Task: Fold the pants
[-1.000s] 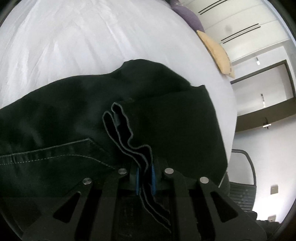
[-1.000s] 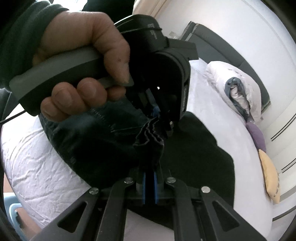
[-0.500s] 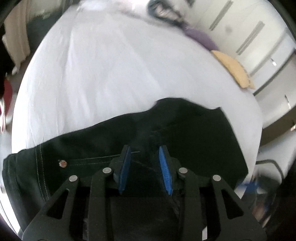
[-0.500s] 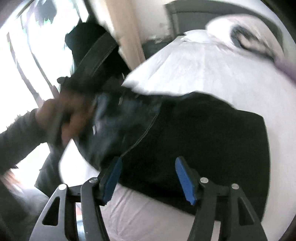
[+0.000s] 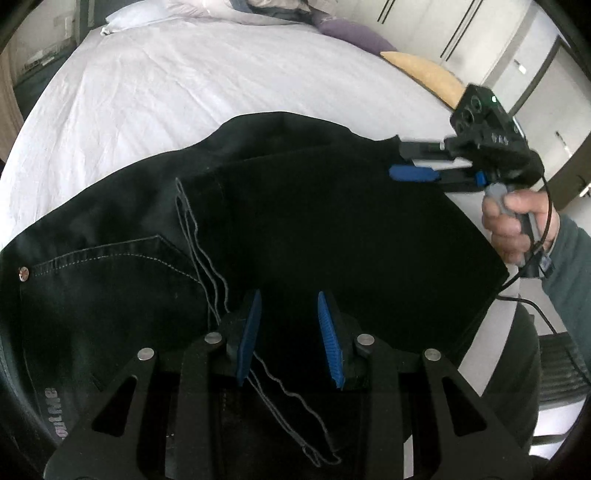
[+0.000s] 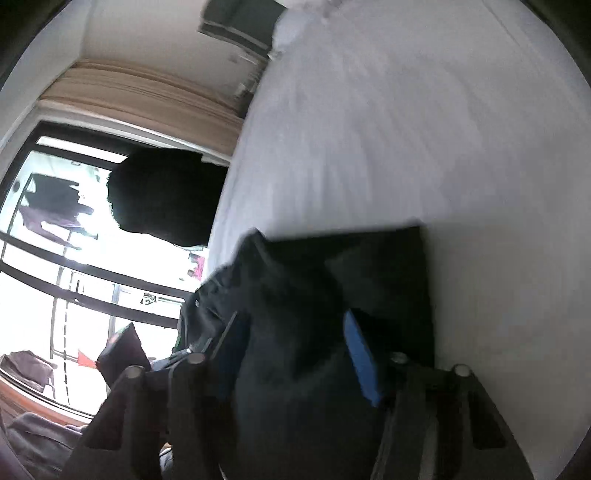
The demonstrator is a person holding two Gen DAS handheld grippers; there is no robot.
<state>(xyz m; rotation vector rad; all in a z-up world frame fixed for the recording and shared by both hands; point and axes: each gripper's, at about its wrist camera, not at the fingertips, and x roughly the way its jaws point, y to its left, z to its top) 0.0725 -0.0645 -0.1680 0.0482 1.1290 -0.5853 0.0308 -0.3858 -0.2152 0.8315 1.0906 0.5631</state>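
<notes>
The left gripper (image 5: 290,334) hangs with fingers parted, while the right gripper's (image 5: 413,162) fingers are closing.

We see a white-sheeted bed (image 5: 155,96); black pants (image 5: 332,221) lie folded mid-frame, pillows (image 5: 166,11) along the top edge.

Bedroom, domestic. A wide bed (image 5: 192,96) under a creased white sheet; white pillows (image 5: 147,16) heaped at its head; a purple cushion (image 5: 354,35) and a tan cushion (image 5: 424,72) along the far edge. Pale wardrobe doors (image 5: 461,33) with slim dark handles line the wall. Beige curtain (image 6: 140,99) over a large dark-framed window (image 6: 55,236).
</notes>
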